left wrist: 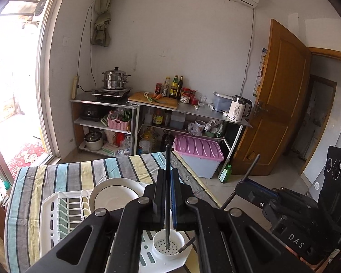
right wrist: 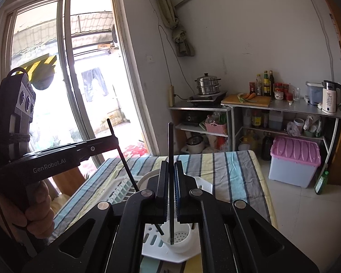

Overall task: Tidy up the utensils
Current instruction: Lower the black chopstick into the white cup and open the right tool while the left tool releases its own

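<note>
A steel steamer pot point(left wrist: 115, 78) sits on a metal shelf unit point(left wrist: 102, 122). A white kettle point(left wrist: 238, 109) stands near a wooden door point(left wrist: 282, 104). A pink-lidded bin point(left wrist: 199, 157) rests on the floor.

We see black chopstick point(left wrist: 167, 182), white cup point(left wrist: 168, 245) & rack point(left wrist: 54, 207); cloth point(left wrist: 79, 173) striped blue/yellow/grey; pink bin lid point(left wrist: 199, 146).

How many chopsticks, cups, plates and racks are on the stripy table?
Chopsticks: 2, one in the left gripper, one in the right gripper
Cup: 1
Plate: 1
Rack: 1
Total: 5
</note>
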### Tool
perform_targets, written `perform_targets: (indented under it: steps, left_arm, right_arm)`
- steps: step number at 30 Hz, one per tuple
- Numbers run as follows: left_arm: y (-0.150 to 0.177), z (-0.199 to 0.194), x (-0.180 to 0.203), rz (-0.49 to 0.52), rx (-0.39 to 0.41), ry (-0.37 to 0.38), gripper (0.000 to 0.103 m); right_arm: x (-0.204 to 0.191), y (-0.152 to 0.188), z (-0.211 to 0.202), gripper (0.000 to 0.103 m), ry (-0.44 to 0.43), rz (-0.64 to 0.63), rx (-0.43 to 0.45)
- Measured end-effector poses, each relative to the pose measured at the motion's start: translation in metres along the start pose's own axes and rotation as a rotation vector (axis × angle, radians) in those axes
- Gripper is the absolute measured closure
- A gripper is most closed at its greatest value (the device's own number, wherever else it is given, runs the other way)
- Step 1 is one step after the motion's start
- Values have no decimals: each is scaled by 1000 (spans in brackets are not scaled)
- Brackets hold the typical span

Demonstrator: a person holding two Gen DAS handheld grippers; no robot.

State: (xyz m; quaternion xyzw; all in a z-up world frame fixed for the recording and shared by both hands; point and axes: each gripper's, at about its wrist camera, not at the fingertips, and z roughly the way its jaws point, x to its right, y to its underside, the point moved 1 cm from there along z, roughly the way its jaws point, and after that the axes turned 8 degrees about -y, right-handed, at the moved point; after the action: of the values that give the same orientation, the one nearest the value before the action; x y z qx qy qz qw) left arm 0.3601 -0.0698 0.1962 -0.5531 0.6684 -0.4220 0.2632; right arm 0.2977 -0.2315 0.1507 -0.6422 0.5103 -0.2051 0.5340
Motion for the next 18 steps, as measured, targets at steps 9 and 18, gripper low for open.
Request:
perform_targets:
  steps: [9,18]
  left_arm:
    - [23,49,-13,-69,-69,43,100]
    - [47,71,-40,-120,-114,20,100]
  right_arm:
    - [23,20,34,99,-16,75,-53]
    - [46,38,44,98,2,137,-89]
